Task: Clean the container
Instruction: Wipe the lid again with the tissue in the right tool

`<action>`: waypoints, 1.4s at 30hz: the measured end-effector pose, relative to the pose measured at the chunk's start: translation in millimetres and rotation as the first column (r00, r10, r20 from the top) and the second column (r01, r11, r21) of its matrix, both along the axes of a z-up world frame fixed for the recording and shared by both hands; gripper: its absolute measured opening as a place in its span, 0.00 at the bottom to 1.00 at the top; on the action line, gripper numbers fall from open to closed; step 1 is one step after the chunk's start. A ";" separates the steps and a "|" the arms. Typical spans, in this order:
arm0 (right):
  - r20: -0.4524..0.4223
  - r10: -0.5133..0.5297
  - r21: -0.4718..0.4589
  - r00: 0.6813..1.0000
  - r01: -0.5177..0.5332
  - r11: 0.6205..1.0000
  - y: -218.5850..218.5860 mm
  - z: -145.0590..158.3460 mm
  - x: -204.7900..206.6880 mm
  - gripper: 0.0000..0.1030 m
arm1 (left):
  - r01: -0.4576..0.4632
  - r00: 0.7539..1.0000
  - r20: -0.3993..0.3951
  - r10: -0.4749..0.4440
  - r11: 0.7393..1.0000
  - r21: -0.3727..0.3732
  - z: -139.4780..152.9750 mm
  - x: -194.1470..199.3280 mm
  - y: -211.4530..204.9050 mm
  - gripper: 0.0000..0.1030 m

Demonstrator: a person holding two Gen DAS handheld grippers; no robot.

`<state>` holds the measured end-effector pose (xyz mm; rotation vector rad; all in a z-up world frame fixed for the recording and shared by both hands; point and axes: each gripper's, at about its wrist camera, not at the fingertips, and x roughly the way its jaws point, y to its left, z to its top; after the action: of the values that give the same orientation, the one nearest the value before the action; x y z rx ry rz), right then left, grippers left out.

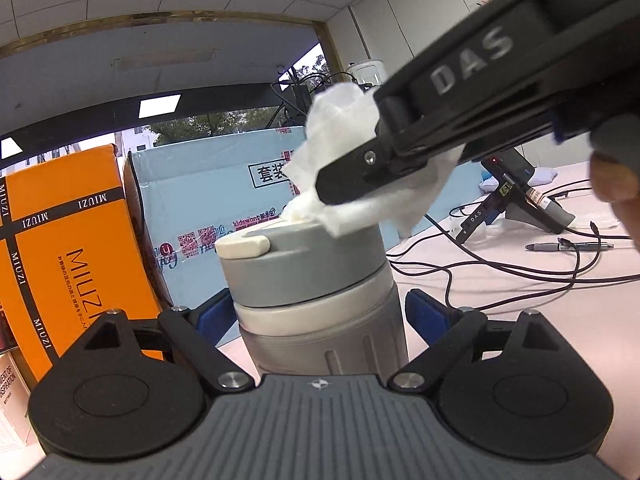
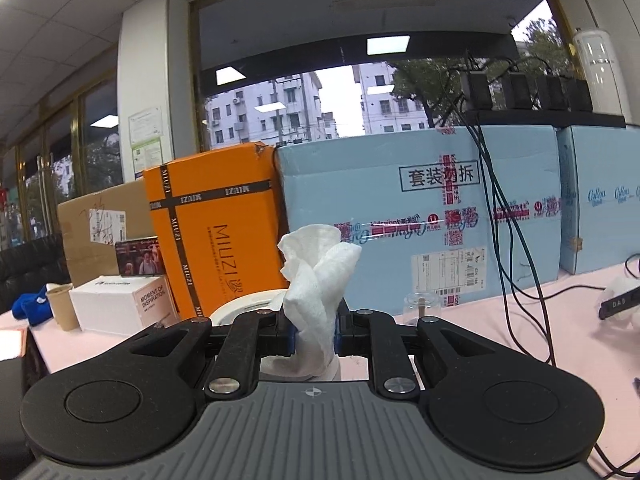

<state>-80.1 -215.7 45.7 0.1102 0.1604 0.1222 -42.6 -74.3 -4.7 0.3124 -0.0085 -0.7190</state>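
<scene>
Ribbed grey plastic and two round black pivot discs fill the bottom of the left wrist view; just past them the left claw [image 1: 320, 316] has its blue-padded fingers [image 1: 424, 314] closed on the smooth grey cylindrical body of the container [image 1: 320, 320], which stands upright at lower centre. Its wide matte grey lid carries a cream oval flip tab at the left edge. On the lid's top right rests a crumpled white tissue [image 1: 340, 136], soft and fibrous, pinched in the right claw [image 1: 340, 184], whose black angular fingers slant in from the upper right of the frame.

From the right wrist view, the right claw [image 2: 314, 334] is clamped together on the tissue [image 2: 316, 280], which rises in a twisted plume at centre. At left sits a glossy orange box [image 2: 216, 236] with black bands, at right a pale blue carton [image 2: 400, 248], both on the pink surface [image 2: 560, 328].
</scene>
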 end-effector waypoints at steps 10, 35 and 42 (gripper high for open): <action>-0.001 0.081 0.024 0.997 -0.081 0.996 12.1 3.0 7.8 0.16 | 0.005 1.000 -0.003 -0.005 1.000 -0.003 -0.2 -0.3 0.9 0.87; 0.010 0.059 -0.043 0.998 -0.059 0.997 26.8 6.9 24.9 0.18 | 0.003 1.000 -0.006 -0.003 1.000 -0.004 -0.3 -0.4 0.0 0.87; -0.008 0.005 -0.091 1.000 -0.006 0.996 26.9 6.8 40.0 0.18 | 0.008 1.000 -0.003 -0.008 1.000 -0.002 -0.3 -1.3 -0.3 0.87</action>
<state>-40.1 -188.9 52.5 0.0196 0.1734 0.1199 -43.9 -74.6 -5.0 0.3093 -0.0073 -0.7273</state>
